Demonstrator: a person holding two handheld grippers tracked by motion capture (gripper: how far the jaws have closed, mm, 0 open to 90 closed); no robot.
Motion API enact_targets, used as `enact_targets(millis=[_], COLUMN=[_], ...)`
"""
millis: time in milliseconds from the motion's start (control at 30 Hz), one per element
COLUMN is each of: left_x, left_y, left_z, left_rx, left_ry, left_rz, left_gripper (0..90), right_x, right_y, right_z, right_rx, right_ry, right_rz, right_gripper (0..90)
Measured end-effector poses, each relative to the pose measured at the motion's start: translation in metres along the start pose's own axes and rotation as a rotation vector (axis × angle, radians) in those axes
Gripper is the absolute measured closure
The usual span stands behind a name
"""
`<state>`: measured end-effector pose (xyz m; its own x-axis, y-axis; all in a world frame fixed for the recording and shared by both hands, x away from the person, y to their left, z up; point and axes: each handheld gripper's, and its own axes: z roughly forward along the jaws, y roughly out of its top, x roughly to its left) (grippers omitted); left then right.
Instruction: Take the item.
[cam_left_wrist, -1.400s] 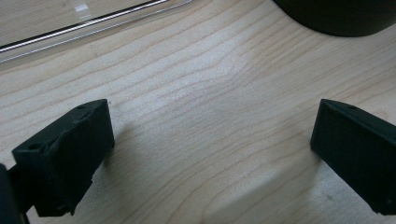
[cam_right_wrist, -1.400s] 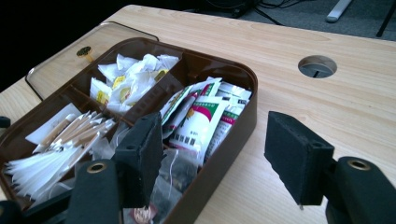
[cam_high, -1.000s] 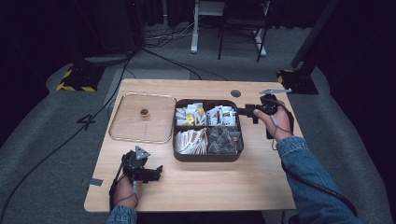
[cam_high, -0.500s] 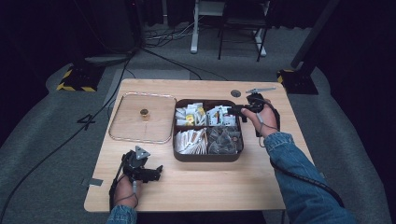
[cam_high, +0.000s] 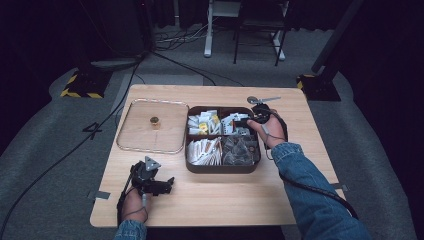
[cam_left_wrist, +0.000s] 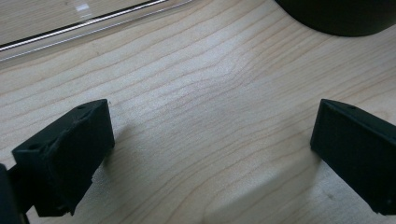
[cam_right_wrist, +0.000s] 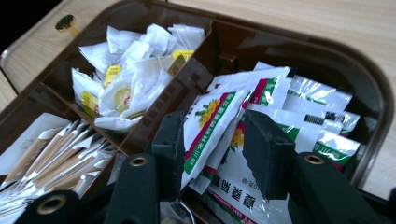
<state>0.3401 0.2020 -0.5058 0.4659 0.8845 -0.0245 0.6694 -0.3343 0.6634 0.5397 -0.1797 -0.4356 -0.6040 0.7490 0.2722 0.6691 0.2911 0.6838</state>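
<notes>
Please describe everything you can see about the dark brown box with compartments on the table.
The brown box is a rounded, plastic-looking tray divided into four compartments, lying flat and open on the wooden table. Each compartment holds small packets: white sachets, flower-printed packets, paper sticks. Its clear lid lies beside it. The right claw, jaws just closing, straddles one flower-printed packet.

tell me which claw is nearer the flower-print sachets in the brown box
Right. The right claw has just been closing around a flower-print sachet in the brown box. The left claw rests on the table, apart from the box.
</notes>
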Motion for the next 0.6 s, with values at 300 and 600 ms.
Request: enact_targets(millis=[300,600], left_x=[0.000,0.000], left_y=[0.000,0.000], left_z=[0.000,0.000], left_rx=[0.000,0.000], left_ry=[0.000,0.000], left_rz=[0.001,0.001], left_gripper=[0.0,0.0], right_x=[0.010,0.019], right_y=[0.000,0.003], right_z=[0.009,0.015], right_rx=[0.010,0.016], right_ry=[0.018,0.024], right_rz=[0.010,-0.002], right_gripper=[59.4,59.0])
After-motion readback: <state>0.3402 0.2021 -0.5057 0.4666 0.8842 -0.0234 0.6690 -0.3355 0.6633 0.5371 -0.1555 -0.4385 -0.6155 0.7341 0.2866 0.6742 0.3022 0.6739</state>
